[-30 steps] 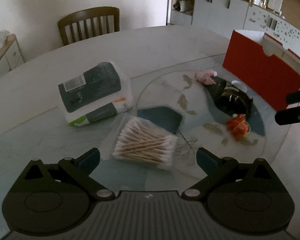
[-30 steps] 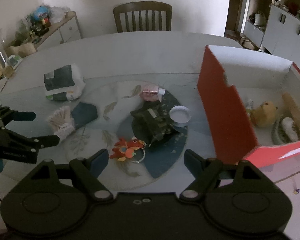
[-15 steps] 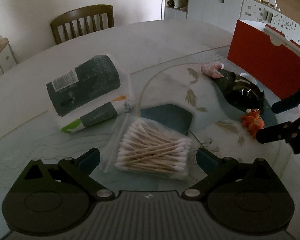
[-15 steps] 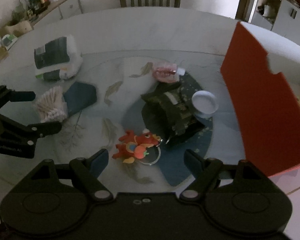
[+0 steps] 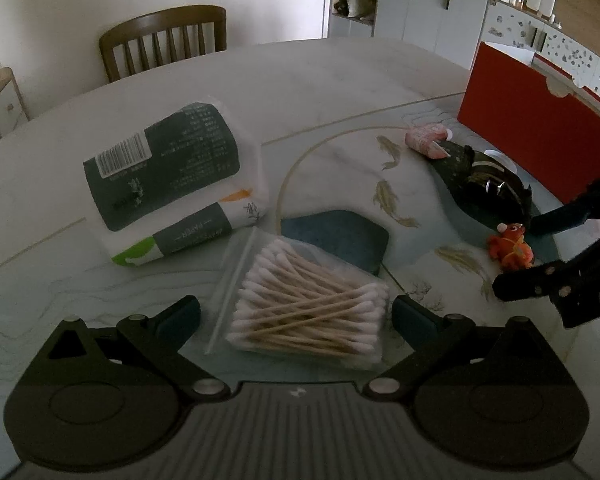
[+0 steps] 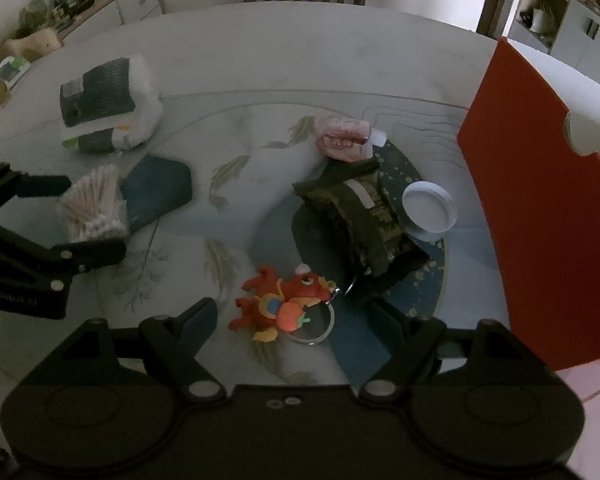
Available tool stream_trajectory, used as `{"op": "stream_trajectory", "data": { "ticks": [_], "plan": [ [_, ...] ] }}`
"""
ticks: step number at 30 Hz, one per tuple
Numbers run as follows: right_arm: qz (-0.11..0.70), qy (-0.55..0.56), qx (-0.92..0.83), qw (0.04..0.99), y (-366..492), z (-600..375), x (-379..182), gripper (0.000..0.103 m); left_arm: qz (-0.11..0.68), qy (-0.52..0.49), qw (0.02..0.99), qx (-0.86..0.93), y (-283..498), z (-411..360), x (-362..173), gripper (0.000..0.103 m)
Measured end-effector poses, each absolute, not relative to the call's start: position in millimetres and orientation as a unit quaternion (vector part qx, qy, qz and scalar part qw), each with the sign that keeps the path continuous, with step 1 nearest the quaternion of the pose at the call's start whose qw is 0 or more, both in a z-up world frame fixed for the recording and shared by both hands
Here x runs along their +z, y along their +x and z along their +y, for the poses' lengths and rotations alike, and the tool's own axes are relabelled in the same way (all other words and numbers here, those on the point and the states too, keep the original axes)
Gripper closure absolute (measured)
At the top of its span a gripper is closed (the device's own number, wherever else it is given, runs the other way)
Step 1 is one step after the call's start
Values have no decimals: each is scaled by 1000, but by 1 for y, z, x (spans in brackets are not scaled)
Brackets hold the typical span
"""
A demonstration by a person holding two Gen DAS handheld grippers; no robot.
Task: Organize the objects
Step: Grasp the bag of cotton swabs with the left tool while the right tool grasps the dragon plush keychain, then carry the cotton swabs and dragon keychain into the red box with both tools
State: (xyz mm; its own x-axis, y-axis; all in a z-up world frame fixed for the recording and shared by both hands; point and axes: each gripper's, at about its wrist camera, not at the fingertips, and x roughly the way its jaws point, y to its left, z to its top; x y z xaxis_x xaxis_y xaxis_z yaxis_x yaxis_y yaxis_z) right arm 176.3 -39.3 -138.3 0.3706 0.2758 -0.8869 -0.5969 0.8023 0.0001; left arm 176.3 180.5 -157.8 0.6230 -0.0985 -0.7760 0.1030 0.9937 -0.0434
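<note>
Beside the swab bag (image 5: pixel 308 304), tissue pack (image 5: pixel 168 184) crowds.

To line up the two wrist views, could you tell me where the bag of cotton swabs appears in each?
Left wrist: bag of cotton swabs at lower centre, between the left gripper's open fingers.
Right wrist: at far left, beside the left gripper.
Shared landmark: the red box.

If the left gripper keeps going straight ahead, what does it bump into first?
Most likely the bag of cotton swabs, lying between the open fingers of the left gripper. Beyond it sits the dark blue pad. How near the bag is, I cannot tell.
</note>
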Motion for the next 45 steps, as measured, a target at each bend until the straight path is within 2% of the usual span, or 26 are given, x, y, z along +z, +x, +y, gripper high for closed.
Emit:
{"op": "stream_trajectory", "data": {
  "ticks": [7,11,17,25,45],
  "plan": [
    [490,-170,269,812,172,-36,-139,25,432,16,900,-58,174,177,-155,14],
    [485,-170,272,814,170,-34,-135,48,435,30,898,-65,173,172,-152,28],
    [485,-166,270,815,169,-38,-132,67,440,26,895,-62,171,167,-148,31],
    [484,-138,277,819,162,-56,-123,67,443,8,893,-72,160,155,-136,32],
    [418,-77,311,850,140,-130,-31,68,416,-36,900,-127,135,96,-66,32]
  ]
}}
